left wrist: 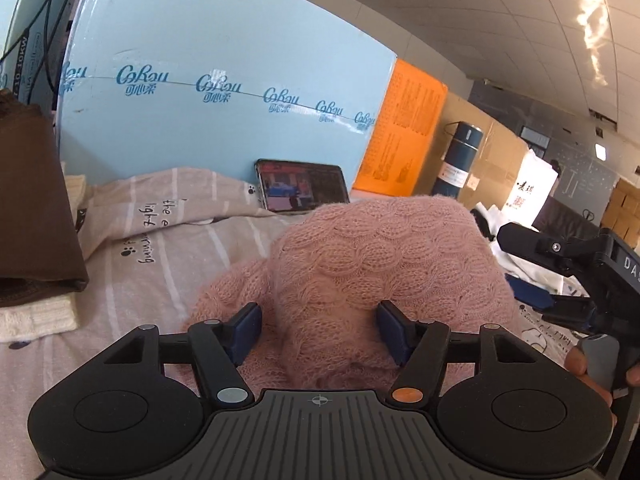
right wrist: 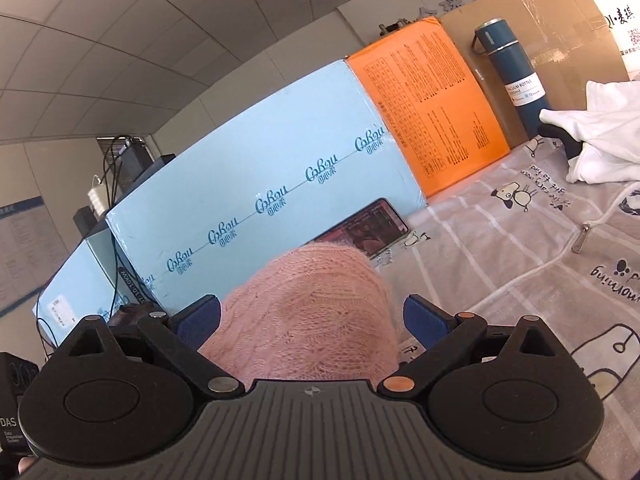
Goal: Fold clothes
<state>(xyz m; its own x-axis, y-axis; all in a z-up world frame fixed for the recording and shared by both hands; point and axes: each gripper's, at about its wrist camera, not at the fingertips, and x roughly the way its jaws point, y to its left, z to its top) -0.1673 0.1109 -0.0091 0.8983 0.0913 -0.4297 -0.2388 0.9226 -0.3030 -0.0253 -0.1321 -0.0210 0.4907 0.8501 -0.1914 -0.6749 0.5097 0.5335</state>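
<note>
Printed bedsheet, boxes behind: pink knit sweater bunched up between my tools.
Near: left gripper and right gripper both spread around knit, not pinching. Far: phone, blue box. Risk: loose yarn snagging pads.

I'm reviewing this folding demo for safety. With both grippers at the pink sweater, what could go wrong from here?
1. The phone leans on the blue box right behind the pink sweater; a swing of the knit could topple it.
2. The loose knit may snag on the left gripper pads.
</note>
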